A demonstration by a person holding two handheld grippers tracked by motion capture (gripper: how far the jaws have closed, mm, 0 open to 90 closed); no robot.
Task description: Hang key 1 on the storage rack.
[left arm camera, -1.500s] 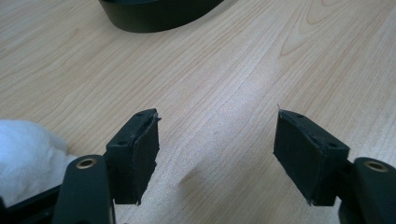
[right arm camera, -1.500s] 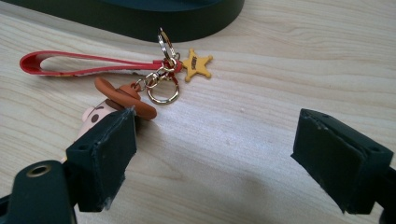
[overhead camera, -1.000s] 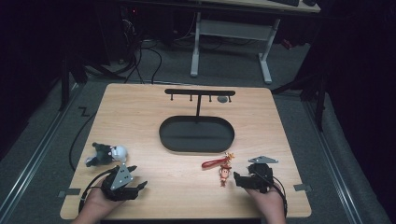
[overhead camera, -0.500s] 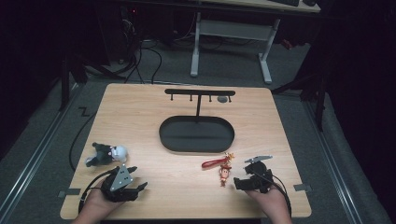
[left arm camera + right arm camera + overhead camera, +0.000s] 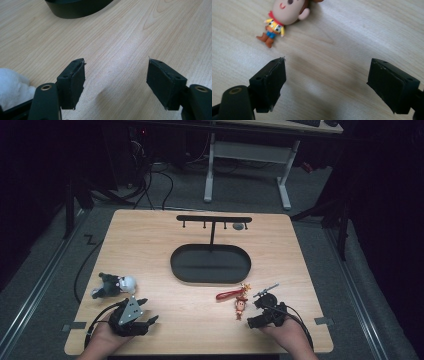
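1. Two grippers are over the near edge of the wooden table (image 5: 150, 245): the left gripper (image 5: 145, 312) at the near-left and the right gripper (image 5: 261, 299) at the near-right, each held in one hand.
2. Two toys lie on the table. One cowboy figure keychain (image 5: 241, 303) with a red strap (image 5: 227, 294) lies just beside the right gripper, not touching it; one plush toy (image 5: 114, 284) (white head, dark body) lies near the left gripper.
3. One black oval tray (image 5: 210, 264) sits mid-table, and one T-shaped hanger rack (image 5: 213, 220) rises from its far side.
4. Left gripper (image 5: 116, 77): jaws spread apart over bare wood, nothing between them.
5. Right gripper (image 5: 327, 80): jaws wide apart, empty; the cowboy figure keychain (image 5: 280, 18) lies just beyond its left jaw, flat on the wood.
6. Compared with a second ago, the right gripper has tilted and edged slightly toward the keychain; the left gripper, both toys and the tray are where they were.
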